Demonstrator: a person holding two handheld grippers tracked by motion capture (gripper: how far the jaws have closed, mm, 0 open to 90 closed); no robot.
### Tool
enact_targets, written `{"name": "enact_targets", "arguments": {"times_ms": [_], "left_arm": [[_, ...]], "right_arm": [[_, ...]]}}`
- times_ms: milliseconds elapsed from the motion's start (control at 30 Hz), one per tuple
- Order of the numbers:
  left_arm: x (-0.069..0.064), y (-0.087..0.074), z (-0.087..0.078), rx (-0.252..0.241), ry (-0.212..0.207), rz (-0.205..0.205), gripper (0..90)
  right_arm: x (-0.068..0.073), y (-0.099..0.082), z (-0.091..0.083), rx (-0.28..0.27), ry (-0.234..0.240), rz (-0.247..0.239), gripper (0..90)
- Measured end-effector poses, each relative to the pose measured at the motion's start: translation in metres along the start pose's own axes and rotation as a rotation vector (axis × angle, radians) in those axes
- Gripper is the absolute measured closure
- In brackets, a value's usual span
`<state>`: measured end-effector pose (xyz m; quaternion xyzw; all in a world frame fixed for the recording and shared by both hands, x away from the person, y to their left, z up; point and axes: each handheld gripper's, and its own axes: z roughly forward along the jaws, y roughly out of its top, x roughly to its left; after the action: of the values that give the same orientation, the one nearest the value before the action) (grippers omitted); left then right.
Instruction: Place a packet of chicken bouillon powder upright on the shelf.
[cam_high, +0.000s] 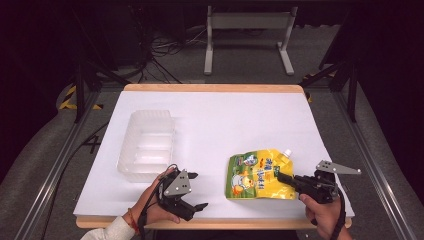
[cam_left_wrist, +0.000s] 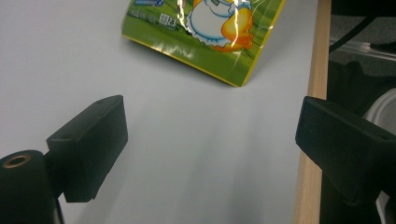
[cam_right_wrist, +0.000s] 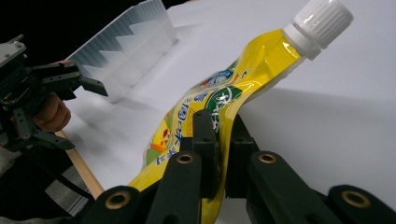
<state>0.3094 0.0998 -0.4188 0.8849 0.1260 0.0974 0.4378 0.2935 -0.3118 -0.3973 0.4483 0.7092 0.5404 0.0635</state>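
A yellow and green spouted pouch (cam_high: 259, 175) with a white cap (cam_right_wrist: 320, 23) lies on the white table (cam_high: 215, 120), right of middle near the front. My right gripper (cam_high: 282, 177) is shut on the pouch's right edge; in the right gripper view its jaws pinch the yellow film (cam_right_wrist: 219, 135) and that edge is raised off the table. My left gripper (cam_high: 196, 191) stands open near the front edge, left of the pouch, with bare table between its jaws. The pouch's lower corner (cam_left_wrist: 205, 37) lies ahead of the left gripper (cam_left_wrist: 210, 149).
A clear ribbed plastic bin (cam_high: 146, 145) stands empty on the left half of the table, just beyond my left hand. The wooden table edge (cam_left_wrist: 313, 116) runs close beside the left gripper's jaw. A grey metal stand (cam_high: 248, 35) is on the floor behind the table.
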Motion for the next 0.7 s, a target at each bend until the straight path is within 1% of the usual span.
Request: {"name": "enact_targets", "arguments": {"times_ms": [33, 67, 100, 133, 167, 200, 233, 267, 300, 333, 367, 400, 500, 533, 567, 600, 633, 667, 700], "left_arm": [[0.000, 0.001, -0.001, -0.007, 0.002, -0.003, 10.0], [0.001, 0.002, -0.002, -0.009, 0.004, 0.000, 10.0], [0.002, 0.004, -0.004, -0.015, 0.008, 0.004, 9.9], [0.004, 0.006, -0.006, -0.030, 0.013, -0.011, 10.0], [0.004, 0.006, -0.006, -0.030, 0.013, -0.011, 10.0], [0.006, 0.008, -0.010, -0.052, 0.018, -0.020, 10.0], [0.006, 0.008, -0.010, -0.052, 0.018, -0.020, 10.2], [0.008, 0.010, -0.013, -0.069, 0.024, -0.030, 10.3], [0.008, 0.010, -0.013, -0.069, 0.024, -0.030, 10.5], [0.009, 0.012, -0.015, -0.080, 0.030, -0.033, 10.5], [0.011, 0.015, -0.016, -0.083, 0.043, -0.027, 11.2], [0.012, 0.016, -0.017, -0.090, 0.049, -0.034, 11.9], [0.016, 0.020, -0.021, -0.107, 0.069, -0.046, 12.3], [0.018, 0.021, -0.023, -0.112, 0.083, -0.047, 12.7], [0.019, 0.022, -0.024, -0.119, 0.081, -0.054, 13.0], [0.019, 0.022, -0.024, -0.119, 0.081, -0.054, 13.1], [0.021, 0.023, -0.025, -0.126, 0.087, -0.063, 13.1], [0.022, 0.024, -0.025, -0.126, 0.097, -0.065, 13.9], [0.022, 0.025, -0.026, -0.127, 0.097, -0.065, 14.7]], "right_arm": [[0.009, 0.011, 0.003, -0.003, 0.016, -0.041, 87.9], [0.009, 0.011, 0.003, -0.003, 0.016, -0.041, 87.9], [0.020, 0.023, 0.007, 0.002, 0.022, -0.089, 88.6], [0.026, 0.029, 0.009, 0.008, 0.026, -0.119, 88.9], [0.026, 0.029, 0.009, 0.008, 0.026, -0.119, 88.9], [0.041, 0.042, 0.015, 0.029, 0.029, -0.192, 89.3], [0.047, 0.046, 0.016, 0.036, 0.031, -0.212, 89.5], [0.055, 0.052, 0.019, 0.053, 0.032, -0.256, 89.6], [0.055, 0.052, 0.019, 0.053, 0.032, -0.256, 89.6], [0.060, 0.055, 0.021, 0.063, 0.033, -0.279, 89.7], [0.070, 0.062, 0.024, 0.084, 0.034, -0.320, 90.0], [0.078, 0.067, 0.027, 0.101, 0.041, -0.356, 90.0], [0.093, 0.077, 0.033, 0.130, 0.054, -0.426, 90.0], [0.097, 0.080, 0.036, 0.141, 0.057, -0.453, 90.0], [0.103, 0.083, 0.039, 0.154, 0.057, -0.483, 90.0], [0.103, 0.083, 0.039, 0.154, 0.057, -0.483, 90.0], [0.106, 0.085, 0.041, 0.163, 0.063, -0.499, 90.0], [0.111, 0.088, 0.043, 0.171, 0.072, -0.527, 90.0], [0.114, 0.090, 0.045, 0.176, 0.074, -0.540, 90.0]]}}
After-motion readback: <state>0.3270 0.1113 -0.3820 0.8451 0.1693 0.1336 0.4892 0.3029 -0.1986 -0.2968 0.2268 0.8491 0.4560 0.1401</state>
